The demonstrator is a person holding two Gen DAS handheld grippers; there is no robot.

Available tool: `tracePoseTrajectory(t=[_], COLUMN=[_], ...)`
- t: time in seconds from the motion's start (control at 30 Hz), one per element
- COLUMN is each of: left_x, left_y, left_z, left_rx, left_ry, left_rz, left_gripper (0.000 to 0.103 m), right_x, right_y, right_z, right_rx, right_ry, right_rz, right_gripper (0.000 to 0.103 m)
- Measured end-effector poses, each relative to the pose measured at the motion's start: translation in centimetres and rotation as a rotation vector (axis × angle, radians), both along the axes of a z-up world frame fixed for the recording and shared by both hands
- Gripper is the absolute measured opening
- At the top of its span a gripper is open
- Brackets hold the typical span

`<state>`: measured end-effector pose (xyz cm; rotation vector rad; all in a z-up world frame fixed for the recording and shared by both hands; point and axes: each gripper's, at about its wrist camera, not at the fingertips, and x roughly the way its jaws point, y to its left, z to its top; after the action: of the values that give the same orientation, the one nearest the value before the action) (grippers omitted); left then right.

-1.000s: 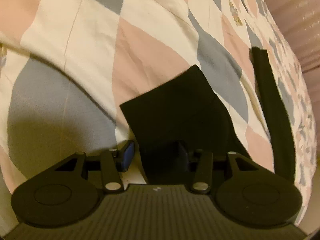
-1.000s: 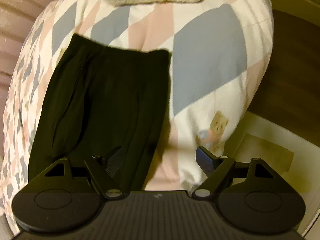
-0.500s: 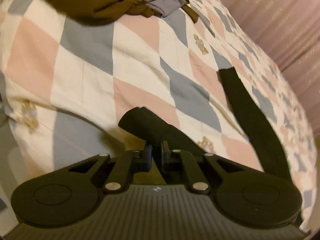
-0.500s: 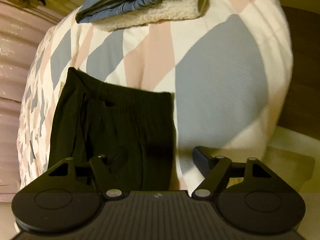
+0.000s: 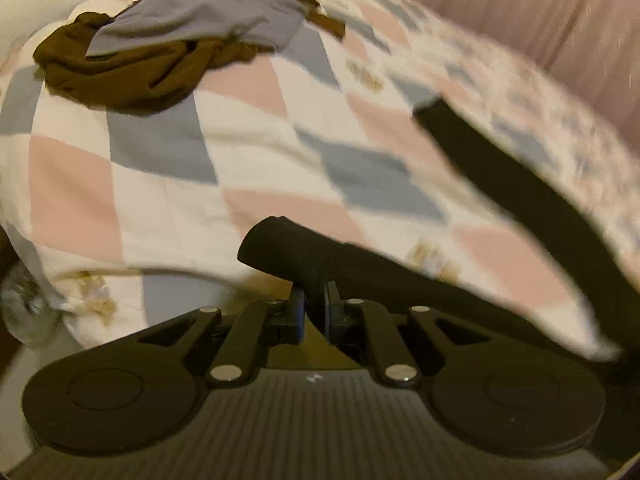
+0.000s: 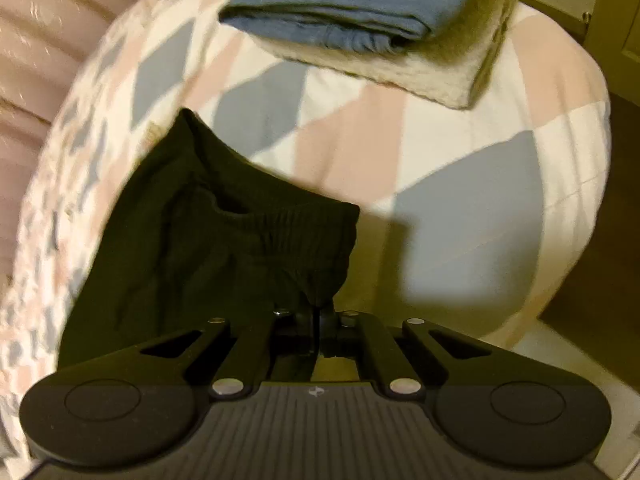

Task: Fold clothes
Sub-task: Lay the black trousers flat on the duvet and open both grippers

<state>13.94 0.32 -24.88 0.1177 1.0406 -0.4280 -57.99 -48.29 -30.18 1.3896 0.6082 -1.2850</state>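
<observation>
At lower centre of each frame, the left gripper (image 5: pixel 314 310) pinched the black trousers' (image 5: pixel 320 258) leg end and the right gripper (image 6: pixel 320 320) pinched their waistband (image 6: pixel 288 224).

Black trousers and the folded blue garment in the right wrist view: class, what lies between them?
Only bare checked quilt separates the black trousers from the folded blue garment, right wrist view.

Both the left gripper (image 5: pixel 314 316) and the right gripper (image 6: pixel 320 330) are matte black, with ribbed bodies, round side discs, silver screws and linkage arms. The left fingers (image 5: pixel 298 314) carry blue pads.
</observation>
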Motion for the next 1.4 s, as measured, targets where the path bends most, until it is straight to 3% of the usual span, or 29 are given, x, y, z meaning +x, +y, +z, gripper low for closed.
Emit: tracePoseTrajectory(t=[0.07,0.17,0.23,0.27,0.33,0.37,0.43,0.53,0.6,0.67,0.8,0.9,0.97,1.03,1.13,1.33,1.4], left_x=[-0.4,-2.0,-2.5,-2.5,-2.1,-1.9,-1.6,-1.1,-2.1,-3.0,-4.5,-6.5,-8.1,-9.8,-12.0,-14.8,-15.7], left_y=[-0.3,-1.4,-1.2,-0.7,0.0,0.4,1.0,1.9,1.1,-0.2,-2.5,-3.5,-4.9,-6.3,-8.2,-6.3,-5.6], left_z=[-2.8,-6.3,-5.8,-5.1,-3.8,-3.1,-1.9,-0.1,0.3,-0.4,-1.7,0.9,3.1,5.4,8.3,12.5,14.0], left_rx=[0.091,0.29,0.324,0.319,0.321,0.322,0.302,0.27,0.215,0.22,0.328,0.288,0.268,0.241,0.19,0.156,0.145], left_ry=[0.049,0.048,0.006,-0.011,-0.031,-0.041,-0.059,-0.085,-0.091,-0.07,-0.013,-0.028,-0.054,-0.083,-0.109,-0.154,-0.169], left_rz=[-0.002,-0.068,-0.071,-0.051,-0.014,0.005,0.063,0.151,0.122,0.071,0.032,-0.004,-0.069,-0.133,-0.223,-0.346,-0.387], left_gripper=[0.011,0.018,0.028,0.037,0.042,0.033,0.027,0.027,0.028,0.031,0.03,0.031,0.038,0.042,0.046,0.061,0.062], right_x=[0.5,1.3,1.9,2.2,2.9,3.3,4.1,5.5,6.6,7.6,8.0,7.3,7.3,7.5,8.5,11.5,12.5], right_y=[0.1,0.4,0.5,0.5,0.7,1.0,1.7,2.9,3.5,3.5,2.9,2.8,3.4,4.2,6.6,14.5,17.3], right_z=[-1.6,-3.1,-2.0,-1.3,0.5,1.3,2.4,2.2,0.8,-1.0,-3.0,0.0,2.6,5.2,8.0,10.3,10.8], right_rx=[0.039,0.083,0.056,0.039,-0.026,-0.063,-0.126,-0.165,-0.142,-0.08,0.042,-0.035,-0.09,-0.145,-0.195,-0.189,-0.189], right_ry=[0.056,0.115,0.171,0.206,0.319,0.372,0.413,0.277,0.183,0.216,0.37,0.329,0.292,0.256,0.207,0.134,0.125], right_rz=[0.014,-0.002,0.009,0.02,0.045,0.057,0.093,0.203,0.276,0.31,0.309,0.284,0.28,0.279,0.291,0.302,0.314], right_gripper=[0.014,0.031,0.055,0.056,0.056,0.057,0.057,0.057,0.056,0.056,0.055,0.056,0.061,0.071,0.075,0.08,0.082])
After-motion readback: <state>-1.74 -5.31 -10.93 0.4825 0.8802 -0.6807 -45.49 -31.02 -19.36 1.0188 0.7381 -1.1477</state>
